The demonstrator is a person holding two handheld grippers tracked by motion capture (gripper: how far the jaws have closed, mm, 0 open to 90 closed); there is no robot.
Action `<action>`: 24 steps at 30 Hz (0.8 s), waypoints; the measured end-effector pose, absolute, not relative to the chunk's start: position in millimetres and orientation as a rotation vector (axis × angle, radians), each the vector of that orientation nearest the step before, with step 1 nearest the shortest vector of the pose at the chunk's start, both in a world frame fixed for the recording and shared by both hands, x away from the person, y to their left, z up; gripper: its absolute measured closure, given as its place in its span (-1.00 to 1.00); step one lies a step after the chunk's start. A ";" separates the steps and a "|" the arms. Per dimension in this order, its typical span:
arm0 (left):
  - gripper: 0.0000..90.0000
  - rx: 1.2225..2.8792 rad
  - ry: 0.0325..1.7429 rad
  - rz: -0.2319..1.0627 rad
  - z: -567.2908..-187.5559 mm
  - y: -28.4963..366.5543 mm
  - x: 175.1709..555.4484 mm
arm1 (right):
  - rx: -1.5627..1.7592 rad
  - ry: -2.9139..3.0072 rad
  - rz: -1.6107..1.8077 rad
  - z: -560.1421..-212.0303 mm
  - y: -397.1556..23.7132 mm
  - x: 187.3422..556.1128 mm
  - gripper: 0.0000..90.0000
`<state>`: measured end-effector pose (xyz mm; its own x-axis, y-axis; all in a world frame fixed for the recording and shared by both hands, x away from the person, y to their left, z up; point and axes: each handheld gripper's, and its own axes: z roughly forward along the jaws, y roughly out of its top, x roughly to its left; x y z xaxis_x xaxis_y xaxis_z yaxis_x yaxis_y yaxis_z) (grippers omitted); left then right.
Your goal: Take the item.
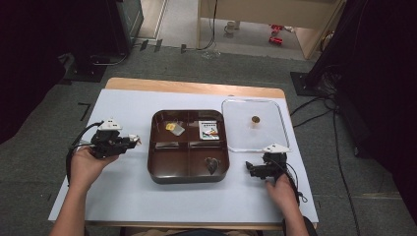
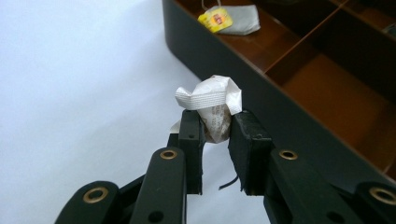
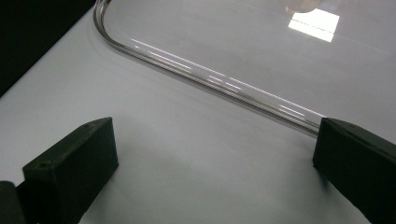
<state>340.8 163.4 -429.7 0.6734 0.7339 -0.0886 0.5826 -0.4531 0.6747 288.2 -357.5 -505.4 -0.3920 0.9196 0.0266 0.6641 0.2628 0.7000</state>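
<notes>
Currently: left gripper (image 2: 217, 128) clamped on crumpled white packet (image 2: 212, 100), held just beside outer wall of brown compartment tray (image 2: 224, 63), over white table cover (image 1: 123, 187). Tea bag with yellow tag (image 2: 215, 19) in far-left compartment; printed sachet (image 1: 210, 130) in far-right compartment, writing too small to read; dark wrapped piece (image 1: 212, 164) in near-right compartment. Right gripper (image 3: 212, 172) jaws wide apart, nothing between, at near edge of clear lid (image 3: 261, 51)

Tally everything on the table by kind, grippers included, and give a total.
Grippers: 2, left gripper, right gripper
Brown divided tray: 1
Clear lid: 1
Packets: 4, crumpled white packet, tea bag, printed sachet, dark packet
Total: 8
</notes>
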 end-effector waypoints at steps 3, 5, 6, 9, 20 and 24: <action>0.67 2.202 1.020 0.276 -434.2 162.8 343.7 | 1.440 2.153 0.902 -505.4 -357.6 288.2 -1.00; 0.67 2.207 1.025 0.273 -436.8 162.4 345.6 | 1.440 2.153 0.902 -505.4 -357.6 288.2 -1.00; 0.67 2.210 1.030 0.272 -438.0 162.3 346.5 | 1.439 2.153 0.902 -505.4 -357.6 288.2 -1.00; 0.67 2.216 1.038 0.270 -440.7 162.1 348.5 | 1.439 2.153 0.902 -505.4 -357.6 288.2 -1.00; 0.67 2.256 1.067 0.246 -454.1 161.4 357.8 | 1.438 2.153 0.902 -505.5 -357.5 288.2 -1.00; 0.66 2.270 1.065 0.249 -456.6 159.3 359.4 | 1.438 2.153 0.901 -505.4 -357.5 288.2 -1.00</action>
